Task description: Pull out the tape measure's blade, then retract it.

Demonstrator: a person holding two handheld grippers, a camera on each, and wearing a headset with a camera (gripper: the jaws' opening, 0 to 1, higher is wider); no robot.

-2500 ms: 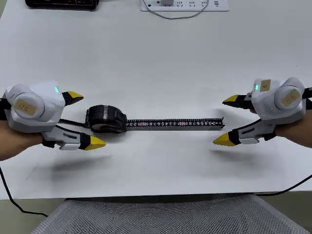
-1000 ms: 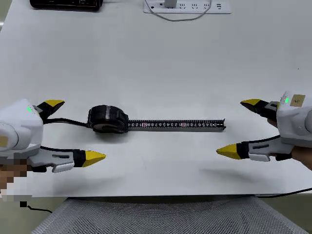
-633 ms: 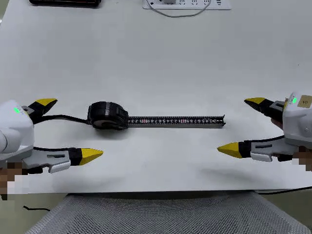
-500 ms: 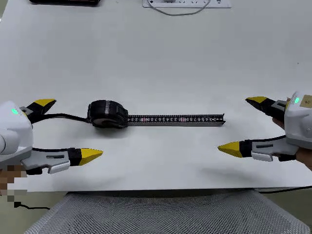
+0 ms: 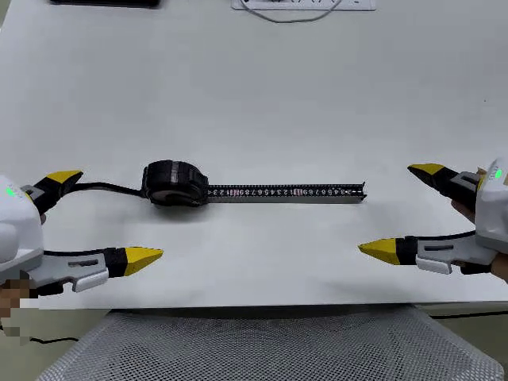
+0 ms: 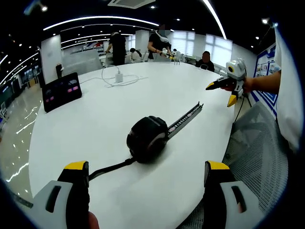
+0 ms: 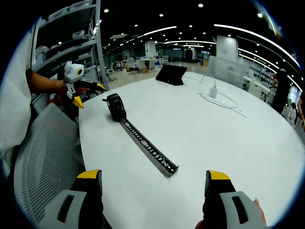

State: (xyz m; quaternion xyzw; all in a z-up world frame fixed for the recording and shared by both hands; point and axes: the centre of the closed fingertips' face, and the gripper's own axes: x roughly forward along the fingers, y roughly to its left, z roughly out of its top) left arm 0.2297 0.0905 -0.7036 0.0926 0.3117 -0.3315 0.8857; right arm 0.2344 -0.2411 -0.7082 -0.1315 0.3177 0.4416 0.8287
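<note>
A black tape measure lies on the white table, its dark blade pulled out to the right and flat on the surface. In the left gripper view the case sits ahead with the blade running away; in the right gripper view the blade's end is nearest and the case farther off. My left gripper is open at the table's left, well clear of the case. My right gripper is open to the right of the blade's tip, touching nothing.
A black wrist strap trails left from the case. A white power strip with a cable and a dark device lie at the far edge. A mesh chair back stands below the near table edge.
Both grippers have drawn outward and toward me, away from the tape measure. The tape measure and its extended blade have stayed in place.
</note>
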